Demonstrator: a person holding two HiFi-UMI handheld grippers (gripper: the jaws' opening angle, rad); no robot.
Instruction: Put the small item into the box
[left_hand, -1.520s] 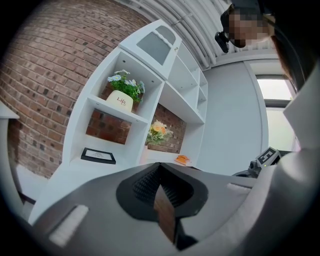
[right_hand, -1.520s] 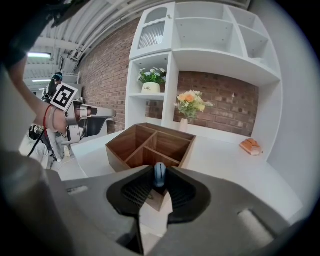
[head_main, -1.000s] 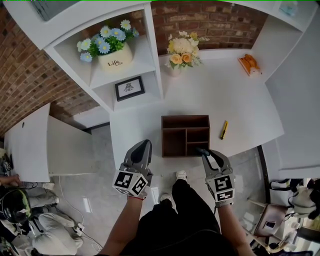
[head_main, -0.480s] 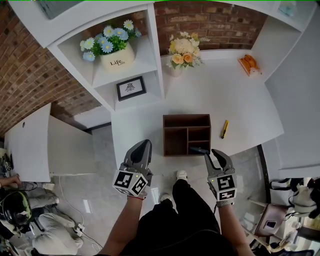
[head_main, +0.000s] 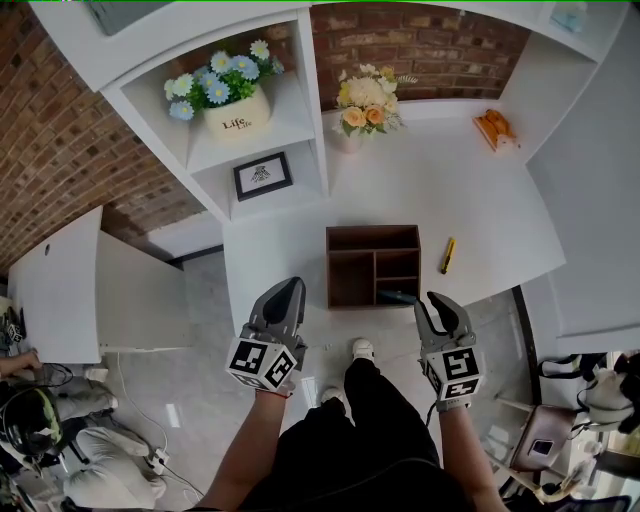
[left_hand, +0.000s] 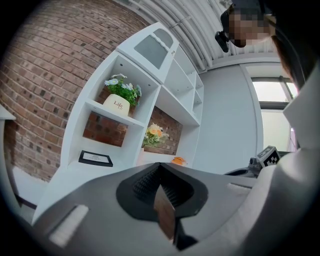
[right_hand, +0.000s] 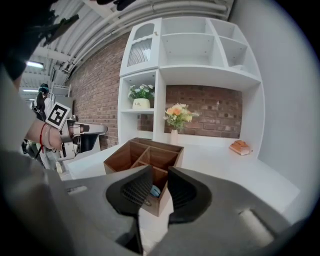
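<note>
- The right tongs (head_main: 436, 300) hang at the near edge of the table (head_main: 470, 200), just short of the box (head_main: 372, 232). Their jaws are parted by a narrow gap and grip nothing.
- The small item (head_main: 397, 296) lies inside the box, in the compartment closest to the right tongs. Through the gap of the right tongs (right_hand: 160, 172) it shows as a bluish lump (right_hand: 155, 190) low in the box (right_hand: 165, 156).
- The left tongs (head_main: 287, 291) hover off to the left of the box, apart from it. In the left gripper view the left tongs (left_hand: 160, 167) have their jaws pressed together at the tips (a brown sliver shows in the slit behind them; what it is cannot be told).
- A yellow pen (head_main: 448, 257) lies on the table beyond the right tongs, just right of the box and not touching it.
- Well ahead of both tongs, shelves hold a pot of blue flowers (head_main: 232, 112) and a frame (head_main: 262, 176). A yellow bouquet (head_main: 365, 105) stands at the table's back, with an orange object (head_main: 497, 127) to its right.
</note>
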